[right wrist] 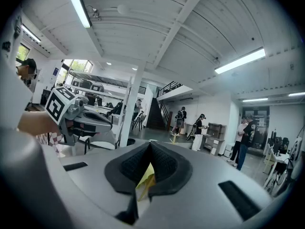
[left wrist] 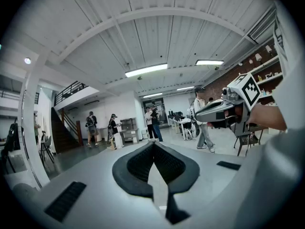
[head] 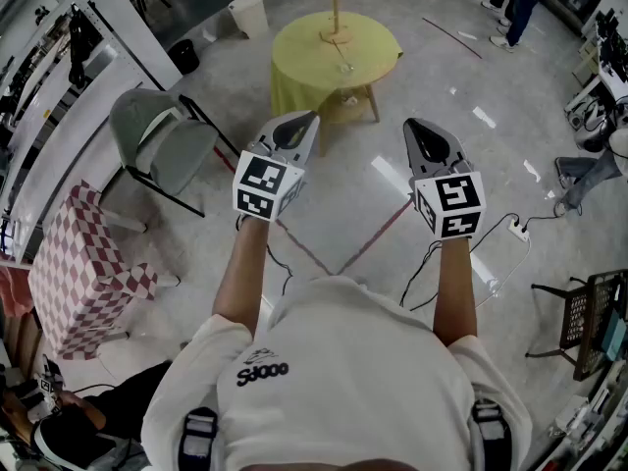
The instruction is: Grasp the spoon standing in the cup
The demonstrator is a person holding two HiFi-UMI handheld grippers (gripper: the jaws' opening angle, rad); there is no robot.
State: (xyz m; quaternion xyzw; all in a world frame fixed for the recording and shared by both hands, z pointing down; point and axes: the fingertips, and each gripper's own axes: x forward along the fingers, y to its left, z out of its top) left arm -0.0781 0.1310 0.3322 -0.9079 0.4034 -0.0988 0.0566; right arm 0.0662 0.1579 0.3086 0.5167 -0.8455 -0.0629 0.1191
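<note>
Ahead, at upper centre, the cup (head: pixel 344 66) stands on the yellow table (head: pixel 299 45), its spoon too small to see. The left gripper (head: pixel 312 116) and right gripper (head: pixel 409 123), both closed and empty, are well apart from it, and the left seems nearer.

**Grippers held out, worktop ahead**

The left gripper (head: pixel 310 117) and right gripper (head: pixel 413 125) hover side by side over the grey floor (head: pixel 343 189) — both pointed at a round yellow worktop (head: pixel 294 52) well beyond them. A grey chair (head: pixel 157 140) stands left of it.
</note>
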